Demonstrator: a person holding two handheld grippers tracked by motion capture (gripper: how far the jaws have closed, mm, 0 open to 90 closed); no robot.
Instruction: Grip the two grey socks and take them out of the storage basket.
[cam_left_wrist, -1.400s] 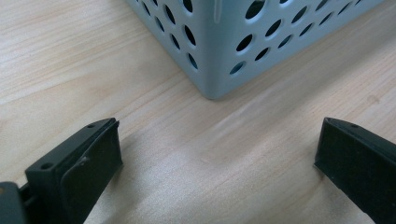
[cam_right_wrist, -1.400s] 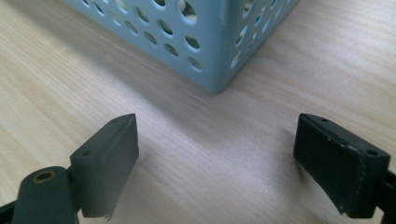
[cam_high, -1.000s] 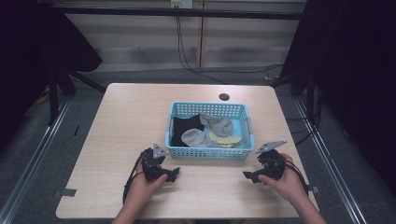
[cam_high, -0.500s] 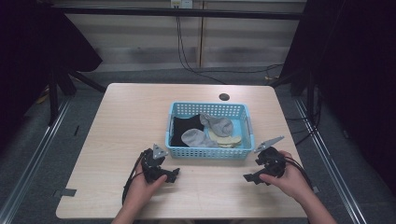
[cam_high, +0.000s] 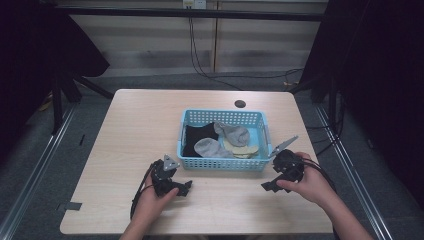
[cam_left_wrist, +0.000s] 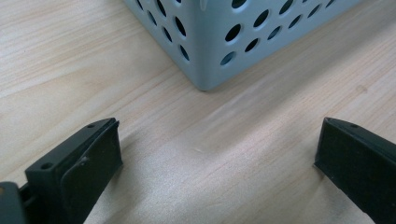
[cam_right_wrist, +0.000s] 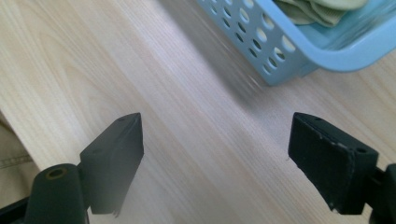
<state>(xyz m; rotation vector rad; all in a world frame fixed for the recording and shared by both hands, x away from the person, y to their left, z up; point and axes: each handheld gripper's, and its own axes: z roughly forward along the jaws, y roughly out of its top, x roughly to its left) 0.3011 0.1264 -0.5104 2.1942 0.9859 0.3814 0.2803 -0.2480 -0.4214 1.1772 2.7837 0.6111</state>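
One pale wooden worktop carries everything here, and near its middle, toward the right, stands a light blue perforated basket. Inside the basket lie a black garment at the left, two grey socks across the middle (one bunched toward the far wall, one nearer the front), and some pale yellow-green socks toward the right front. In the right gripper view those yellow-green socks show over the basket's rim.

The left gripper rests low over the worktop just in front of the basket's near left corner, its jaws spread wide with nothing between them; in the left gripper view that corner sits a little ahead of the jaws. The right gripper hangs near the basket's near right corner, jaws likewise parted and empty. A small dark round hole sits in the worktop behind the basket.
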